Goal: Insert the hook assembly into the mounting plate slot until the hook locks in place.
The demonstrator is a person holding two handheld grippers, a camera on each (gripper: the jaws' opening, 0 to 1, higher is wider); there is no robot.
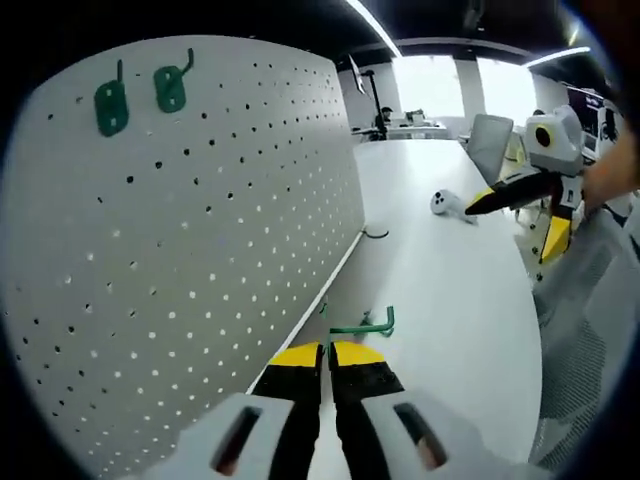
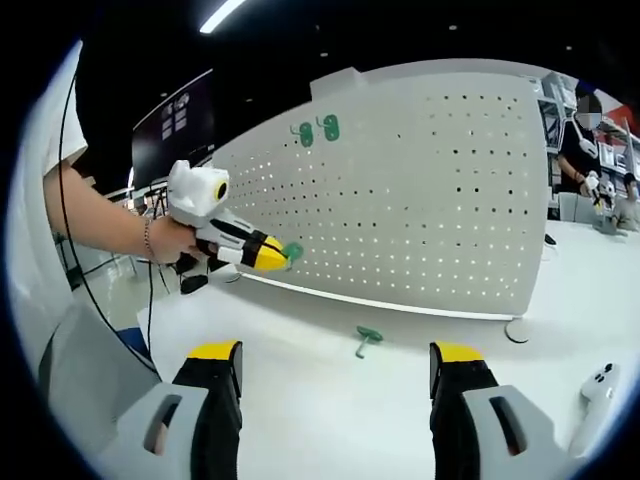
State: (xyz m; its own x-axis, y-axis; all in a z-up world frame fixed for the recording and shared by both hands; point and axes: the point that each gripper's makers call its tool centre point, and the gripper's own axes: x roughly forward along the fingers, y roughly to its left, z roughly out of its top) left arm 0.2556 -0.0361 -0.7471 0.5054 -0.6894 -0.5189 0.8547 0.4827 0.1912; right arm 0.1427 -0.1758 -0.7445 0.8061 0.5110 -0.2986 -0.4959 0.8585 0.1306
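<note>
Yellow-tipped jaws of the left gripper [image 1: 327, 358] are clenched on a green plastic hook assembly [image 1: 366, 323], low in the centre of the left gripper view; the hook's stem projects just past the tips, probably so it can be presented to a hole. In the right gripper view this left gripper appears at centre left, its hook close to the white perforated mounting plate [image 2: 420, 190]. Two more green hooks [image 1: 140, 98] already hang at the plate's upper left. The right gripper [image 2: 337, 362] is released, jaws wide apart, above the white worktop [image 2: 300, 400], where a spare green hook [image 2: 366, 339] lies near the plate's base.
</note>
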